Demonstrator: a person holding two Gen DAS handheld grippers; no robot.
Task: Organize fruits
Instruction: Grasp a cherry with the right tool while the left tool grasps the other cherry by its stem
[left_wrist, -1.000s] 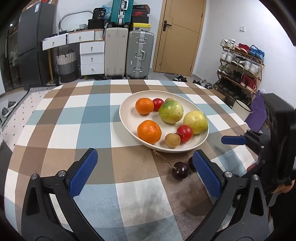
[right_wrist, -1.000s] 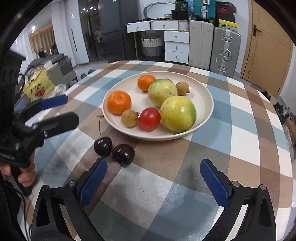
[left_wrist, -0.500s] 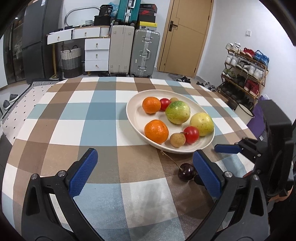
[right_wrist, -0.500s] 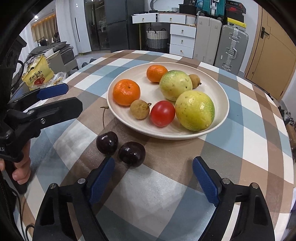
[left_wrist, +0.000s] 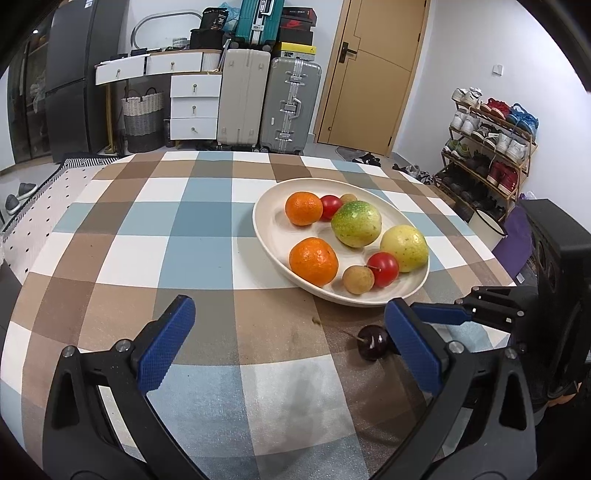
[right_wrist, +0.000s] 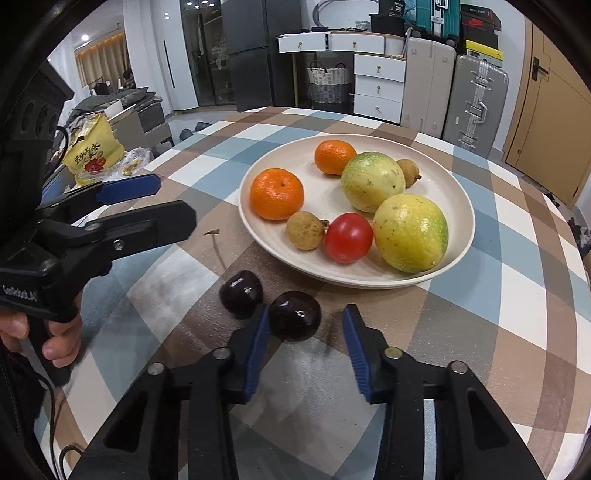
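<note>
Surface: a checked tablecloth (right_wrist: 491, 258) in blue, brown and white covers the table; suitcases (left_wrist: 290, 103), a white drawer unit and a wooden door (left_wrist: 365, 74) stand behind it.
Right gripper (right_wrist: 304, 334): low over the cloth, jaws apart with a gap wider than a cherry. Its left blue pad touches or nearly touches the near cherry; its right pad stands clear of the fruit.
Near cherry (right_wrist: 294, 315): dark and glossy, lying on the cloth between the right gripper's fingers, toward the left one, just short of the plate's rim.
Second cherry (right_wrist: 241, 293): just left of the first, outside the jaws, on a brown square with a long stem running away from it. The left wrist view shows one cherry (left_wrist: 373, 342) partly behind that gripper's right pad.
Left gripper (left_wrist: 288, 341): jaws spread wide, nothing between them, hovering over the cloth on the near side of the plate; in the right wrist view it sits at the left edge, gripped by a hand (right_wrist: 44, 332).
Plate (right_wrist: 460, 192): cream, shallow, holding two mandarins (right_wrist: 277, 194), two yellow-green round fruits (right_wrist: 410, 232), red tomatoes (right_wrist: 348, 237) and small brown longans (right_wrist: 305, 230).
Beyond: a shoe rack (left_wrist: 487, 147) by the wall.
</note>
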